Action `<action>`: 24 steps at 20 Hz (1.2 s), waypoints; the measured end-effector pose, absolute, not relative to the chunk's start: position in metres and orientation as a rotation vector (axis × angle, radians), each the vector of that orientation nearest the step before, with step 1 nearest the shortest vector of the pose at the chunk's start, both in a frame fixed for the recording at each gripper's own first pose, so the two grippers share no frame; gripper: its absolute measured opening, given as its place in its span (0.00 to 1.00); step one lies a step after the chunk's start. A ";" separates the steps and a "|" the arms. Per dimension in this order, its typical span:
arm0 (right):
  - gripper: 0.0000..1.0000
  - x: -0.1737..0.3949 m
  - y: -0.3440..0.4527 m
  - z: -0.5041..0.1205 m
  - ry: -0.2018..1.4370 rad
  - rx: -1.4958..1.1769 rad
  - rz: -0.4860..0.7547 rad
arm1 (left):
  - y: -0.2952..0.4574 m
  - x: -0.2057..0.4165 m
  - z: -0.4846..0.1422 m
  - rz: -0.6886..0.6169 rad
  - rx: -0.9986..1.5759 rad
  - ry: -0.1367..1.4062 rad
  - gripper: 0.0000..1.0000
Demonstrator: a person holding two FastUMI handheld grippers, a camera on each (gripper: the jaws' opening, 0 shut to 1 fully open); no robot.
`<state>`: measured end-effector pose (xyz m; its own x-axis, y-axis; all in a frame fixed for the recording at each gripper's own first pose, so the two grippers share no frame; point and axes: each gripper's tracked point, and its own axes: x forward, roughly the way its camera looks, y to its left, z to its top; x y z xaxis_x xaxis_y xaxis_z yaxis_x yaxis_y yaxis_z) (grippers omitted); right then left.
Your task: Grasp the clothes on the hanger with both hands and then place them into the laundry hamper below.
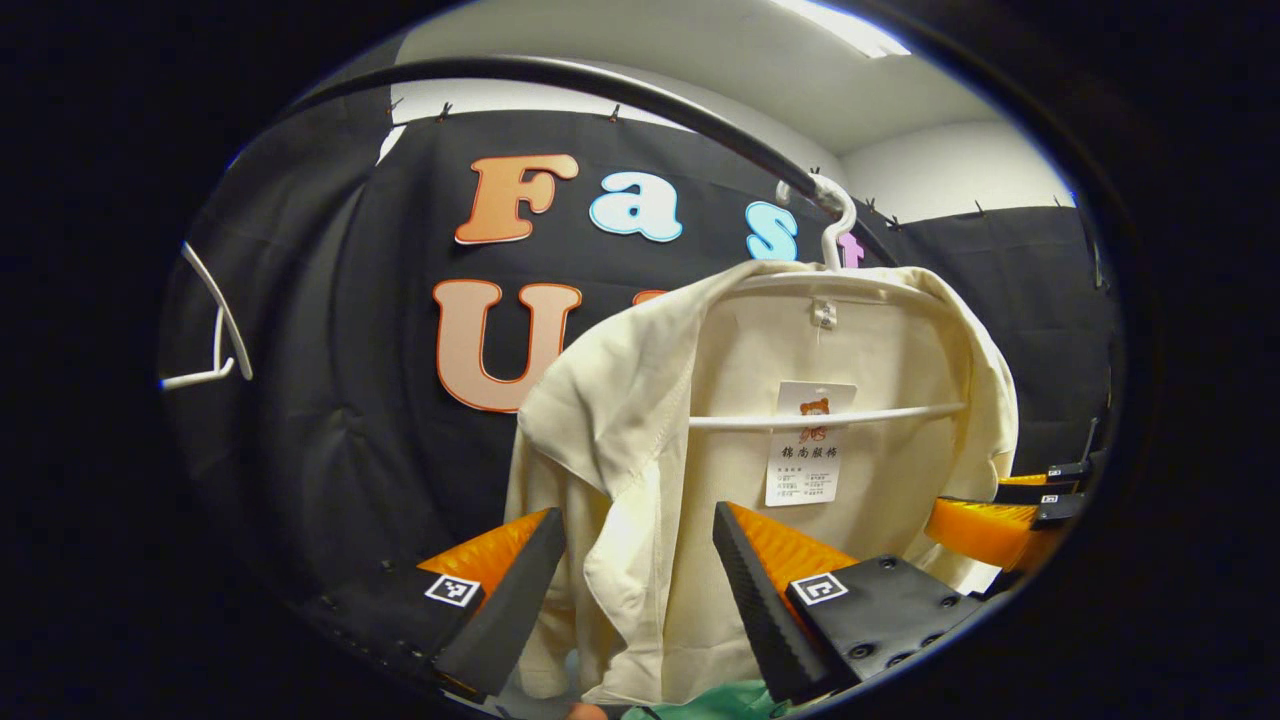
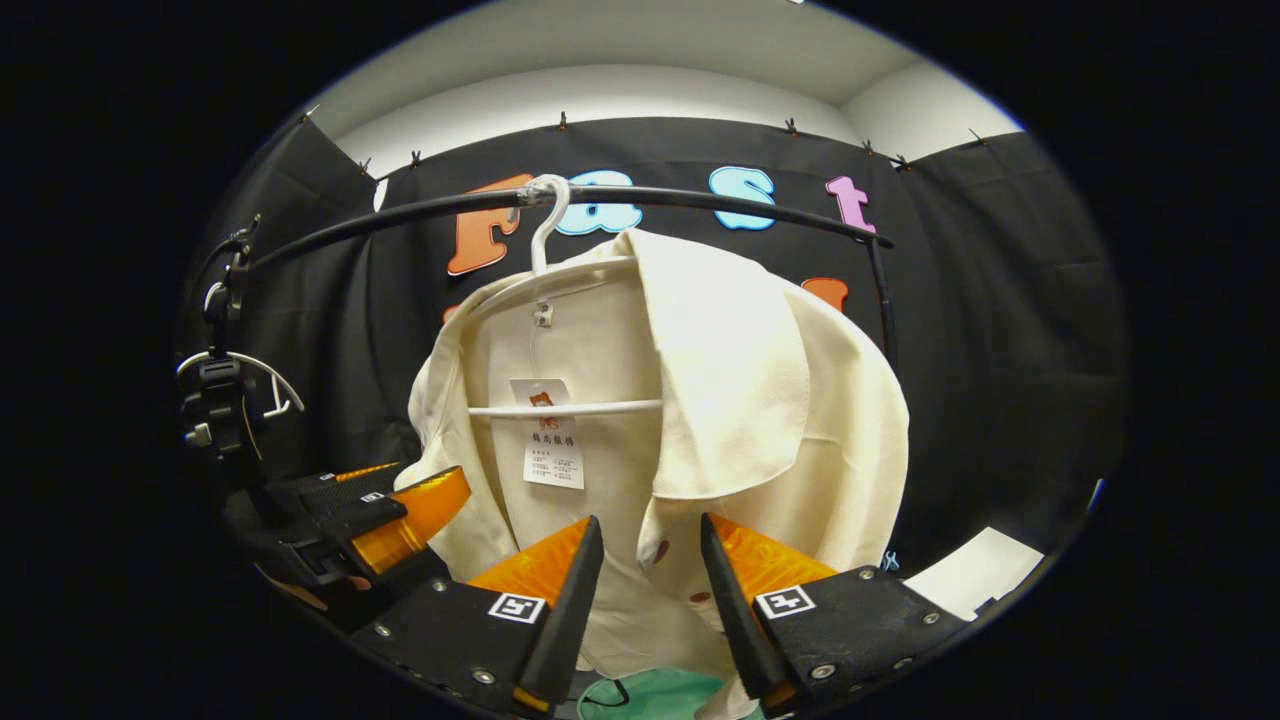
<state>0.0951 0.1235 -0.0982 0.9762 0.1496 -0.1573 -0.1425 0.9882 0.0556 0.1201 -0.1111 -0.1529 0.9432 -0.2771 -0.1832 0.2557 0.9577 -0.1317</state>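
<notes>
A cream shirt [image 1: 800, 400] hangs on a white hanger [image 1: 835, 225] from a black rail [image 1: 600, 85]; a paper tag dangles inside its collar. In the left gripper view my left gripper [image 1: 635, 545] stands open, with the shirt's loose front edge hanging between its fingers. The right gripper view has the same shirt [image 2: 740, 400] on its hanger [image 2: 545, 215]. My right gripper [image 2: 650, 545] is open with a narrower gap around the buttoned front edge. The left gripper [image 2: 400, 510] appears at the shirt's left side. Something green [image 2: 650, 695] lies below the shirt.
The black rail [image 2: 700, 200] curves overhead and drops into a post [image 2: 885, 300] on the right. An empty white hanger [image 1: 215, 340] hangs further along the rail. A white sheet [image 2: 975, 575] lies low on the right.
</notes>
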 end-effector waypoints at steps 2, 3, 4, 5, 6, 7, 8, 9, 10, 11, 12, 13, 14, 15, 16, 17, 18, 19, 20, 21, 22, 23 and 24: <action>0.50 0.098 0.120 -0.099 0.171 0.045 0.141 | -0.114 0.128 -0.162 -0.269 -0.107 0.218 1.00; 0.46 0.101 0.117 -0.104 0.181 0.045 0.139 | -0.114 0.131 -0.165 -0.262 -0.111 0.221 0.96; 0.29 0.101 0.113 -0.106 0.190 0.049 0.134 | -0.114 0.133 -0.169 -0.259 -0.118 0.227 0.96; 0.30 0.099 0.108 -0.106 0.191 0.055 0.126 | -0.115 0.134 -0.171 -0.266 -0.129 0.234 0.96; 0.19 0.100 0.103 -0.105 0.186 0.064 0.121 | -0.116 0.135 -0.173 -0.275 -0.140 0.237 0.98; 0.14 0.104 0.101 -0.101 0.183 0.071 0.120 | -0.116 0.135 -0.174 -0.279 -0.140 0.236 0.92; 0.12 0.105 0.099 -0.098 0.181 0.071 0.122 | -0.114 0.136 -0.176 -0.273 -0.126 0.235 0.87; 0.08 0.105 0.097 -0.096 0.178 0.063 0.121 | -0.113 0.138 -0.177 -0.270 -0.117 0.230 0.74; 0.07 0.105 0.094 -0.094 0.175 0.053 0.119 | -0.111 0.139 -0.177 -0.264 -0.118 0.225 0.61; 0.06 0.104 0.089 -0.095 0.176 0.045 0.117 | -0.114 0.139 -0.178 -0.271 -0.128 0.227 0.49; 0.02 0.105 0.088 -0.095 0.177 0.042 0.120 | -0.115 0.138 -0.178 -0.279 -0.139 0.232 0.34; 0.02 0.103 0.087 -0.095 0.178 0.042 0.122 | -0.113 0.136 -0.181 -0.271 -0.141 0.243 0.34; 0.01 0.102 0.086 -0.094 0.179 0.044 0.123 | -0.106 0.138 -0.180 -0.231 -0.133 0.251 0.34; 0.01 0.099 0.084 -0.090 0.179 0.046 0.123 | -0.107 0.135 -0.184 -0.239 -0.139 0.270 0.12; 0.01 0.095 0.083 -0.086 0.175 0.046 0.128 | -0.109 0.133 -0.182 -0.249 -0.144 0.283 0.10; 0.00 0.092 0.081 -0.080 0.171 0.041 0.129 | -0.105 0.131 -0.180 -0.238 -0.131 0.285 0.10; 0.00 0.088 0.077 -0.076 0.168 0.034 0.125 | -0.098 0.128 -0.173 -0.220 -0.095 0.266 0.07; 0.00 0.083 0.071 -0.069 0.160 0.028 0.118 | -0.089 0.124 -0.162 -0.207 -0.055 0.239 0.07; 0.00 0.079 0.065 -0.056 0.145 0.025 0.112 | -0.078 0.121 -0.147 -0.185 -0.013 0.210 0.07; 0.00 0.079 0.058 -0.041 0.124 0.017 0.103 | -0.068 0.122 -0.133 -0.162 0.019 0.182 0.07; 0.00 0.078 0.048 -0.027 0.100 0.003 0.085 | -0.058 0.123 -0.118 -0.137 0.036 0.163 0.07; 0.00 0.078 0.035 -0.013 0.079 -0.012 0.064 | -0.048 0.123 -0.104 -0.115 0.036 0.148 0.07; 0.00 0.078 0.025 -0.001 0.063 -0.023 0.044 | -0.035 0.124 -0.090 -0.088 0.030 0.130 0.10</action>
